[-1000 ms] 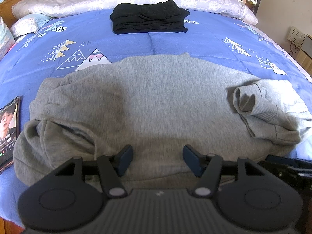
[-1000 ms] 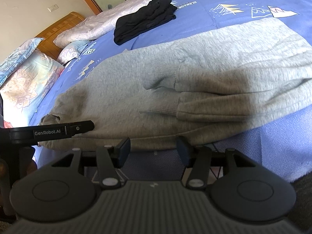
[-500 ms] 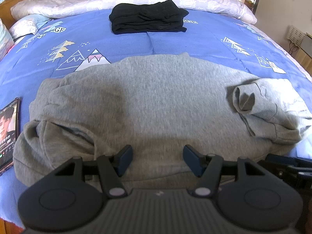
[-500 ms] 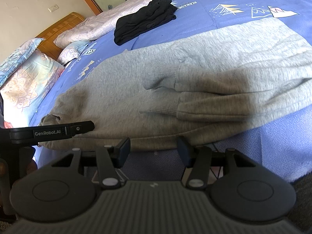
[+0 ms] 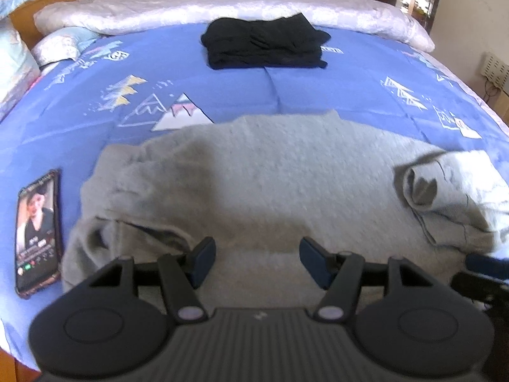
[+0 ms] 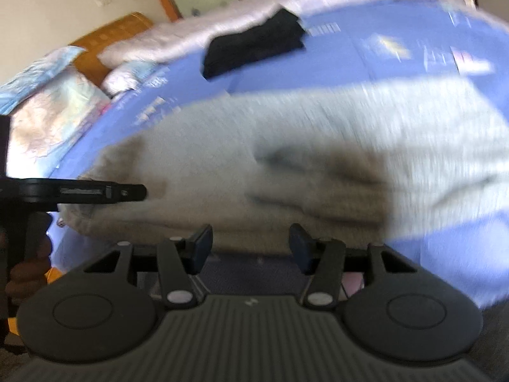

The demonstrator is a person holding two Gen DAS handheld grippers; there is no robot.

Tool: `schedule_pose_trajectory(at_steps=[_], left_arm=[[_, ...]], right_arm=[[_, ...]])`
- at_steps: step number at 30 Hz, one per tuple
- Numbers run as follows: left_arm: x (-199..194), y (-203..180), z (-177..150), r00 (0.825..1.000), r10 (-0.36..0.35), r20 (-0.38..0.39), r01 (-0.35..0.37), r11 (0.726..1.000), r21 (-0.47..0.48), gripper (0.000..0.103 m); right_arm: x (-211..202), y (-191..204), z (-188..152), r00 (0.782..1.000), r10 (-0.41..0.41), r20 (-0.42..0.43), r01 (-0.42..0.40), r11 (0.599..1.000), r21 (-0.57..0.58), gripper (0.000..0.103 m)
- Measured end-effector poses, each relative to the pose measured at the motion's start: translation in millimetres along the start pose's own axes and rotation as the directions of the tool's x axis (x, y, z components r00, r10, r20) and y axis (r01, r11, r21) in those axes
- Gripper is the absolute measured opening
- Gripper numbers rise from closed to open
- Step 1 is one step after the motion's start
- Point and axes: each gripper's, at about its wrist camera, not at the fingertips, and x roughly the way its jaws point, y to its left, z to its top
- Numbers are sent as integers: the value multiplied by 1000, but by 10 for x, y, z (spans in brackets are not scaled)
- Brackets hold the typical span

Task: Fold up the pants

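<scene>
Sweeping blurred across the near edge of the bed, the right gripper has just begun moving, jaws parted and empty like the left gripper, above the grey pants lying crosswise, fold apparently unstarted.
</scene>
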Motion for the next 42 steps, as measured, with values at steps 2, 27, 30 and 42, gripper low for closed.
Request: schedule_pose_trajectory(at_steps=[2,27,30,42], left_arm=[[-13,43,26,1000,4,6,-4,1000,-5,60],[-42,428,141,997,63,32,-61,996,-62,62],[-48,437,143,997,63,33,-61,996,-62,62],[-86,515,179,998,53,37,-50,996,-76,62]], right_arm=[[-35,86,27,1000,-2,20,3,999,-49,56],[145,429,29,1000,-3,-6,1,982,-189,56],[181,522,59,1000,13,-9,-15,975,-223,56],[341,870,101,997,66,-30,-73,939,-335,60]])
